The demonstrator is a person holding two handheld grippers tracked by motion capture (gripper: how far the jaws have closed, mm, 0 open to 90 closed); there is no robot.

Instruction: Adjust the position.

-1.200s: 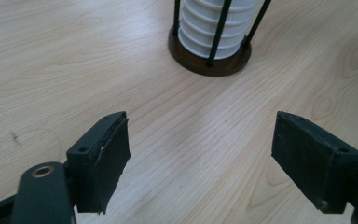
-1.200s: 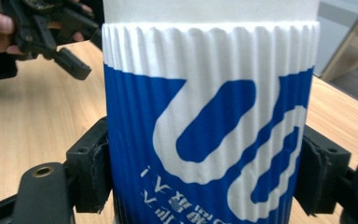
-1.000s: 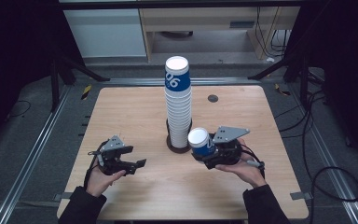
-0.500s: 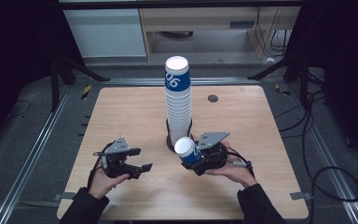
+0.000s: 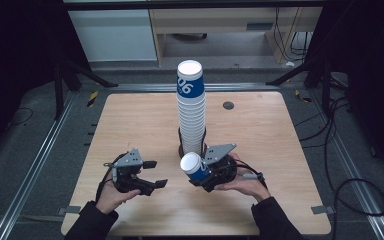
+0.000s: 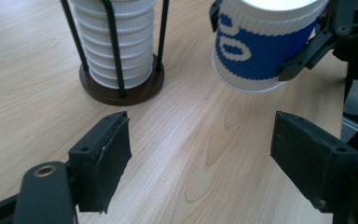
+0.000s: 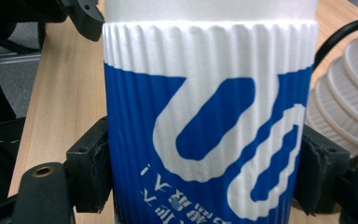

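The right gripper (image 5: pixel 203 171) is clamped on 1 blue-and-white paper cup (image 5: pixel 195 166), its 2 pads pressing the ribbed wall from opposite sides, as the right gripper view shows with the cup (image 7: pixel 209 126) wedged between them. The cup is held off the table (image 5: pixel 260 135), just in front of the tall stack of cups (image 5: pixel 191 112), and it looks upside down: the printed characters read inverted and the wider end points downward in the left gripper view (image 6: pixel 261 46). Gripping across the middle of the wall probably keeps the thin paper from buckling while leaving both ends free.

The stack stands in a wire holder (image 6: pixel 121 88) with a dark round base, and the upright rods keep the column from toppling as cups come off or go on.

The left gripper (image 5: pixel 150 176) hangs above the table to the left of the held cup, jaws spread wide with nothing between them, only bare wood showing in its own view (image 6: pixel 200 158). It points toward the cup, so it seems readied to receive it or steady it, though the exact purpose cannot be told from here.

A small dark disc (image 5: pixel 228 105) lies on the far right part of the table, well apart from everything else.
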